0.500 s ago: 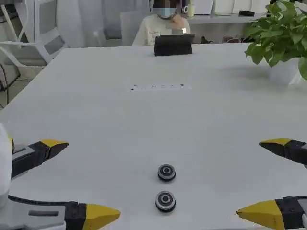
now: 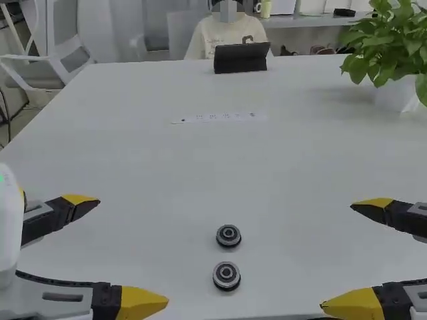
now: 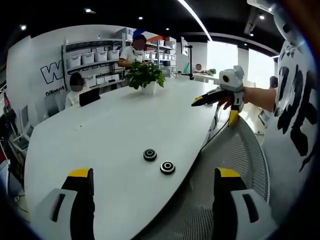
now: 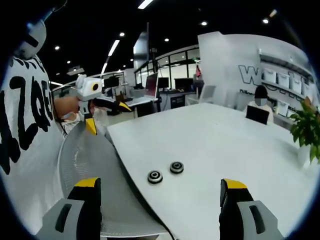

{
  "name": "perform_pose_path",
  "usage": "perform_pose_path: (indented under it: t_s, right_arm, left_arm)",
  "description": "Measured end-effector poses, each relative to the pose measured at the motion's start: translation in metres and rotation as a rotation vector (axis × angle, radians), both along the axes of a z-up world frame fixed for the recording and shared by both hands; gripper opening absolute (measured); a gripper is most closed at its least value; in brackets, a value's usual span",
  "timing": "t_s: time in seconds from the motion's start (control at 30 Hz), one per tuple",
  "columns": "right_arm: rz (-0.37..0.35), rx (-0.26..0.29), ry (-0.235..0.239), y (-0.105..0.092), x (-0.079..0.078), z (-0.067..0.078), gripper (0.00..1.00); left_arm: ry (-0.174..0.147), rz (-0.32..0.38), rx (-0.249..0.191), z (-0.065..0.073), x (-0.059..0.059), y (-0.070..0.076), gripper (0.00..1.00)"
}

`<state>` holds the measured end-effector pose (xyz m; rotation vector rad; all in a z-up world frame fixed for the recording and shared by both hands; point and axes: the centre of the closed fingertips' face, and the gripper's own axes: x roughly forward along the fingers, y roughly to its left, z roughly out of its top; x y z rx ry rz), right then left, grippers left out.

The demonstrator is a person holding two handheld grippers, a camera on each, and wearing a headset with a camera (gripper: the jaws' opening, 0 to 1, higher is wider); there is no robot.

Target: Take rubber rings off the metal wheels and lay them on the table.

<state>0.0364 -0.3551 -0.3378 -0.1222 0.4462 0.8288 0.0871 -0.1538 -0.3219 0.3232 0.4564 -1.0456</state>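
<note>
Two small metal wheels with black rubber rings lie flat near the table's front edge: a far wheel [image 2: 229,237] [image 3: 150,154] [image 4: 176,167] and a near wheel [image 2: 227,276] [image 3: 167,167] [image 4: 155,176]. My left gripper [image 2: 123,252] [image 3: 154,173] hovers open to the left of them with nothing between its yellow tips. To their right my right gripper [image 2: 341,257] [image 4: 160,183] is open too, and holds nothing. Each gripper is well apart from the wheels. The right gripper [image 3: 220,95] shows in the left gripper view, the left gripper [image 4: 102,102] in the right gripper view.
The white table [image 2: 200,167] stretches far ahead. A potted plant [image 2: 390,47] stands at the back right. At the far edge is a black device [image 2: 241,59] with a person seated behind it. A flush strip [image 2: 217,118] sits mid-table. White chairs [image 2: 47,53] stand at the left.
The head view has shifted slightly. The right gripper has drifted a little inward and lower in the picture. The wheels lie as before, and both grippers stay open.
</note>
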Motion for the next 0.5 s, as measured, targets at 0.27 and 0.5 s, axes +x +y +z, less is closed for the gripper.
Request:
perform_pose_path:
  t_s: [0.27, 0.5]
  right_arm:
    - [0.012, 0.004, 0.002, 0.004, 0.0033, -0.0019, 0.99]
    - [0.019, 0.003, 0.003, 0.0059, 0.0083, -0.0041, 0.99]
  left_arm:
    - [0.008, 0.011, 0.004, -0.0036, -0.0001, 0.0064, 0.99]
    - [0.016, 0.013, 0.008, -0.0087, -0.0001, 0.0083, 0.99]
